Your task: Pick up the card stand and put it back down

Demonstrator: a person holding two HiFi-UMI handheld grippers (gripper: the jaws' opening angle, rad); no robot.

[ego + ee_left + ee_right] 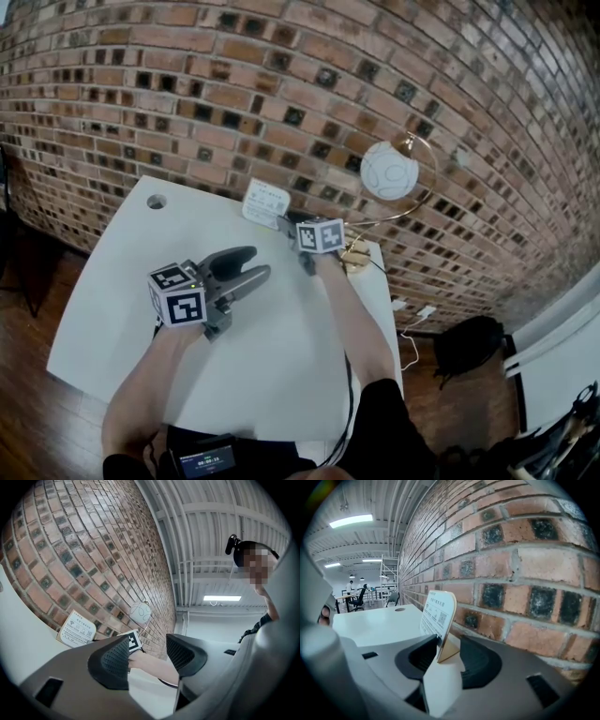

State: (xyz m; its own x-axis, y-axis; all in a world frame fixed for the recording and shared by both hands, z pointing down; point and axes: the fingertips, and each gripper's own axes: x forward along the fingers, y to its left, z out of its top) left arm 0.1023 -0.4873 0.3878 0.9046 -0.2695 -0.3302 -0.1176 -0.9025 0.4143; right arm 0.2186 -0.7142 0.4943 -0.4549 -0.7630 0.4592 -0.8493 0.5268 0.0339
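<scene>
Left gripper (253, 263): jaws apart, empty | right gripper (446, 652): jaws wide (not pinching), either side of card stand (439, 613) on table (141, 309)

A white tabletop (122, 309) stands against a brick wall (281, 84). At its far edge a card stand (265, 203) sits upright near the wall. The right gripper (285, 224) reaches its foot, though contact cannot be judged from here. The left gripper (246, 269) hovers over the middle, jaws apart and empty. A globe lamp (388, 171) stands at the far right corner.
</scene>
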